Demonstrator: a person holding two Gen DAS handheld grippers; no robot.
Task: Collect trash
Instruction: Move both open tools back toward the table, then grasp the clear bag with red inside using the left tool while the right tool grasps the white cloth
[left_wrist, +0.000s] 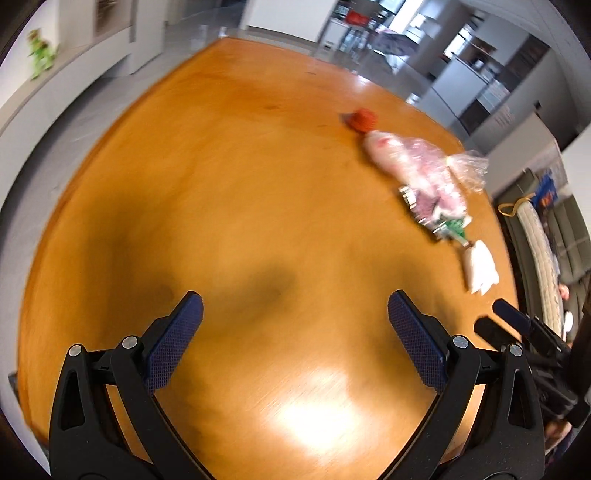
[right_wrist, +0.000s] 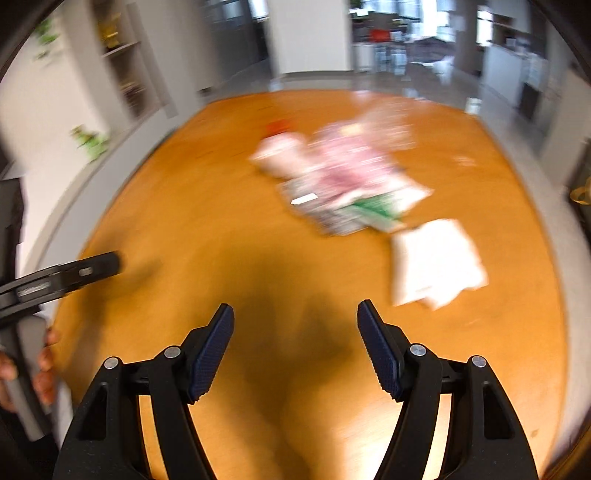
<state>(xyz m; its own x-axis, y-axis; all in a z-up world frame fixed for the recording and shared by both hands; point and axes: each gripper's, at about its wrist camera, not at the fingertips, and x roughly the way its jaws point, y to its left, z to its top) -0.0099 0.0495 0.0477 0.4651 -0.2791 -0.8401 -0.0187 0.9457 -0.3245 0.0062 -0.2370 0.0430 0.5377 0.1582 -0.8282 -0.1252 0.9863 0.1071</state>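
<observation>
Trash lies in a row on the round wooden table (left_wrist: 221, 203): a small red cap (left_wrist: 364, 120), a pink-white plastic bag (left_wrist: 417, 162), a green-printed wrapper (left_wrist: 448, 225) and a white crumpled tissue (left_wrist: 480, 267). In the right wrist view they are blurred: bag (right_wrist: 343, 162), wrapper (right_wrist: 365, 212), tissue (right_wrist: 436, 262), red cap (right_wrist: 277, 127). My left gripper (left_wrist: 295, 306) is open and empty above bare table, left of the trash. My right gripper (right_wrist: 295, 317) is open and empty, short of the tissue. It also shows at the left wrist view's right edge (left_wrist: 498, 317).
The left gripper's finger (right_wrist: 92, 267) shows at the left of the right wrist view. Grey floor surrounds the table. White shelving (right_wrist: 122, 74) stands at the far left, counters (left_wrist: 480, 81) at the far right. A chair with a striped cushion (left_wrist: 539, 251) stands beside the table's right edge.
</observation>
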